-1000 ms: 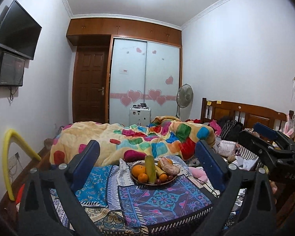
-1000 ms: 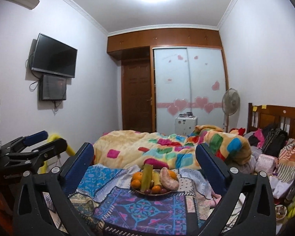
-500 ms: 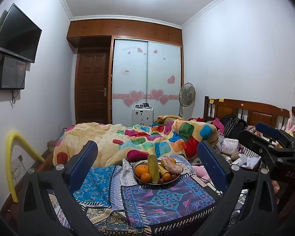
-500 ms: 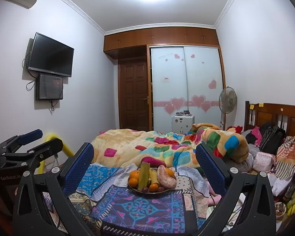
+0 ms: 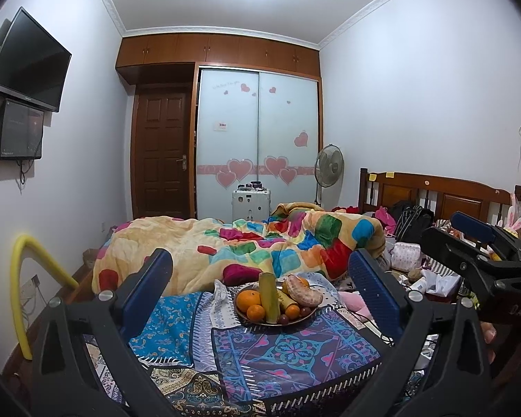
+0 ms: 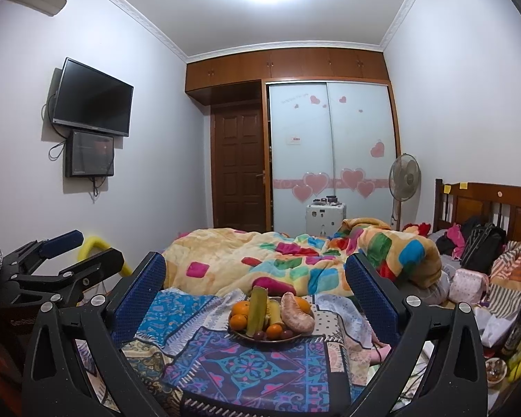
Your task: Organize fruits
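At the far left a yellow foam tube (image 5: 19,278) leans by the wall under a wall-mounted TV (image 5: 27,62). Next comes the left gripper (image 5: 260,292), its blue-padded fingers (image 5: 149,288) spread wide apart with nothing between them, hovering short of the fruit and not touching it. Between those fingers, on a patterned blue and purple cloth (image 5: 288,351), sits the fruit plate (image 5: 257,320). It holds a large orange (image 5: 248,299) and a smaller one in front of it, an upright green stalk-like piece (image 5: 269,293) in the middle, dark grapes (image 5: 284,319) at the front rim, and a pinkish sweet potato (image 5: 304,295) lying across the right side. Behind the plate a patchwork quilt (image 5: 260,246) is heaped on the bed. Right of that, the right gripper (image 6: 255,295) also frames the plate with its fingers wide apart and empty. A standing fan (image 6: 403,177) and the wooden headboard (image 6: 486,205) close the right side.
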A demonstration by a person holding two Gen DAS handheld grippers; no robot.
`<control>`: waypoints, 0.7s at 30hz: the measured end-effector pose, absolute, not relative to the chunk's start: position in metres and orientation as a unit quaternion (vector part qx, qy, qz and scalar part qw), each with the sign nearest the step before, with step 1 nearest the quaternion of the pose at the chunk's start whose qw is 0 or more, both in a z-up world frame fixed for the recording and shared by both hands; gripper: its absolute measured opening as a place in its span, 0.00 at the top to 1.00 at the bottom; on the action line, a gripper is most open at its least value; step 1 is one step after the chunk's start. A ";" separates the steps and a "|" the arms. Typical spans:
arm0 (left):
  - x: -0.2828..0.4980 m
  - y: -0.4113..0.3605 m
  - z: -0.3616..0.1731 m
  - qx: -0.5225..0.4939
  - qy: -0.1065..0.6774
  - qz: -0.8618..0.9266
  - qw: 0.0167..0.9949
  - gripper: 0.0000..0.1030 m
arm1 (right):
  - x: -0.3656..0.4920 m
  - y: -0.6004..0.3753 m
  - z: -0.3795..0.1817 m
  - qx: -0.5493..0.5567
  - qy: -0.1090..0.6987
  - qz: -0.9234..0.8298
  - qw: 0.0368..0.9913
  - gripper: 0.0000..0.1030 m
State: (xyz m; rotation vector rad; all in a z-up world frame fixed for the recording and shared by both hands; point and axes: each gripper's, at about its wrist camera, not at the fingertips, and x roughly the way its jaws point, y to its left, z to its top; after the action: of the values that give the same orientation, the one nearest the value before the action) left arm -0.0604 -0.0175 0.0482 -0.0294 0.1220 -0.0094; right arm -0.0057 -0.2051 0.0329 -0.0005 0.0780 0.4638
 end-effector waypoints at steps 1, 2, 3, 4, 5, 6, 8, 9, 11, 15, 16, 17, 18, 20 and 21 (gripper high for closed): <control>-0.060 -0.017 0.047 -0.015 0.061 -0.005 0.998 0.00 | -0.006 -0.205 0.033 0.000 0.039 0.230 0.972 0.00; -0.060 -0.017 0.047 -0.015 0.061 -0.005 0.998 0.00 | -0.006 -0.205 0.033 0.000 0.039 0.230 0.972 0.00; -0.060 -0.017 0.047 -0.015 0.062 -0.005 0.998 0.00 | -0.006 -0.205 0.033 0.000 0.039 0.230 0.972 0.00; -0.059 -0.017 0.047 -0.015 0.061 -0.005 0.998 0.00 | -0.006 -0.205 0.033 0.000 0.039 0.230 0.973 0.00; -0.059 -0.017 0.047 -0.015 0.061 -0.005 0.998 0.00 | -0.006 -0.205 0.033 0.000 0.039 0.229 0.973 0.00; -0.059 -0.017 0.046 -0.015 0.061 -0.005 0.998 0.00 | -0.006 -0.205 0.033 0.000 0.039 0.229 0.973 0.00; -0.059 -0.017 0.046 -0.015 0.062 -0.006 0.998 0.00 | -0.006 -0.205 0.033 0.000 0.039 0.230 0.972 0.00; -0.058 -0.017 0.045 -0.015 0.062 -0.006 0.998 0.00 | -0.006 -0.205 0.033 0.000 0.039 0.230 0.972 0.00; -0.058 -0.017 0.045 -0.014 0.061 -0.005 0.998 0.00 | -0.006 -0.205 0.033 0.001 0.039 0.230 0.973 0.00; -0.058 -0.017 0.045 -0.016 0.062 -0.006 0.998 0.00 | -0.007 -0.204 0.033 0.002 0.039 0.230 0.972 0.00; -0.057 -0.017 0.045 -0.016 0.062 -0.007 0.998 0.00 | -0.007 -0.203 0.034 0.002 0.039 0.230 0.972 0.00; -0.057 -0.018 0.044 -0.016 0.062 -0.007 0.998 0.00 | -0.008 -0.203 0.034 0.002 0.039 0.230 0.972 0.00; -0.056 -0.017 0.043 -0.015 0.062 -0.007 0.998 0.00 | -0.009 -0.203 0.034 0.002 0.039 0.231 0.972 0.00; -0.057 -0.017 0.044 -0.016 0.062 -0.007 0.998 0.00 | -0.009 -0.202 0.035 0.002 0.039 0.231 0.972 0.00; -0.057 -0.017 0.043 -0.016 0.062 -0.008 0.998 0.00 | -0.008 -0.203 0.034 0.002 0.039 0.231 0.972 0.00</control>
State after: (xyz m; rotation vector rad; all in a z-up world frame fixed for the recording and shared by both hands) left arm -0.0565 -0.0173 0.0433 -0.0316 0.1247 -0.0151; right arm -0.0084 -0.2027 0.0343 0.0042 0.0794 0.4658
